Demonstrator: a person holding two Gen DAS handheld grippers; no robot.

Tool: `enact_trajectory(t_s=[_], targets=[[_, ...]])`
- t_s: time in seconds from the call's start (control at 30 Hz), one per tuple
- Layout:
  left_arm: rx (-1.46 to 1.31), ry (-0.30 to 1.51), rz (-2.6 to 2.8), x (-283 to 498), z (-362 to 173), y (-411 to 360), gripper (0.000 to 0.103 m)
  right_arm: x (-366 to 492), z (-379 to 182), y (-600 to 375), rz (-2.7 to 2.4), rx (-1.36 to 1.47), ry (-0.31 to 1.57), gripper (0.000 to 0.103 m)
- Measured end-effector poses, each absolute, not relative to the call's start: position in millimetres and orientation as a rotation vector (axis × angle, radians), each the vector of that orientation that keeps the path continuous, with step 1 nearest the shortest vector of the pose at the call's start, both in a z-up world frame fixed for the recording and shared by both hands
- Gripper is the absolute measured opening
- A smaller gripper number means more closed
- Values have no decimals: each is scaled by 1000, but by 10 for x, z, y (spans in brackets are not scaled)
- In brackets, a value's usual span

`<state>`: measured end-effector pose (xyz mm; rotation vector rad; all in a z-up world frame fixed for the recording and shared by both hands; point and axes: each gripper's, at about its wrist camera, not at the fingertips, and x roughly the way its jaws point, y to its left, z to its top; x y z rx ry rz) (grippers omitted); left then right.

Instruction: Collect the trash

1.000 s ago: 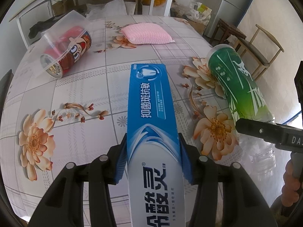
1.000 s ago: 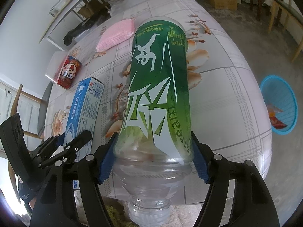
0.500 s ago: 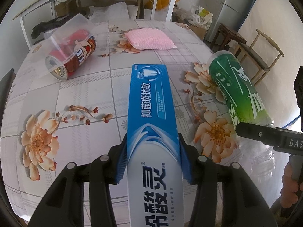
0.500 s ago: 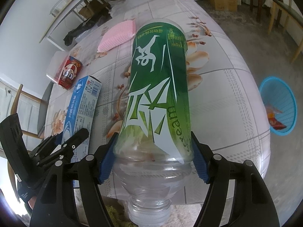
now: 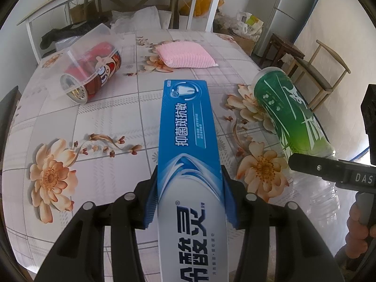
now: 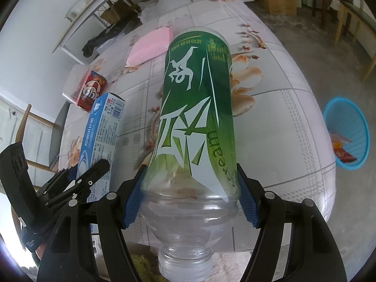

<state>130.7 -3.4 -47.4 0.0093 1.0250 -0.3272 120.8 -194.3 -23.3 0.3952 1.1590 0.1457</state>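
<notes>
My left gripper point(image 5: 189, 198) is shut on a long blue toothpaste box point(image 5: 185, 127), its blue pads pressing both long sides, and the box is held off the table. The same toothpaste box point(image 6: 101, 138) shows at the left of the right wrist view. My right gripper point(image 6: 191, 199) is shut on an empty plastic bottle with a green label point(image 6: 197, 117), cap end toward the camera. That green bottle point(image 5: 289, 115) appears at the right of the left wrist view, lifted over the flowered tablecloth point(image 5: 105, 117).
A red can inside a tipped clear plastic tub point(image 5: 91, 72) lies at the table's back left. A pink cloth point(image 5: 185, 54) sits at the back middle. A blue basket with wrappers point(image 6: 345, 134) stands on the floor right of the table. Wooden chairs point(image 5: 322, 70) stand nearby.
The left wrist view has shifted a little, showing more of the room behind the table. Both grips are unchanged and the right gripper has kept still.
</notes>
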Motion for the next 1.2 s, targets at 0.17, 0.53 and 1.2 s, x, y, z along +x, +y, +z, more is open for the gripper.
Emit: enact_trajectory(t_s=[0.17, 0.53, 1.2], targets=[[11, 1018, -332, 1296, -451, -36, 46, 1191, -221, -1960, 148, 395, 1155, 67], [21, 1001, -343, 1264, -379, -97, 46, 1151, -196, -2023, 160, 414, 1141, 67], [63, 974, -615, 1307, 71, -1046, 46, 586, -78, -3134, 85, 734, 955, 67]])
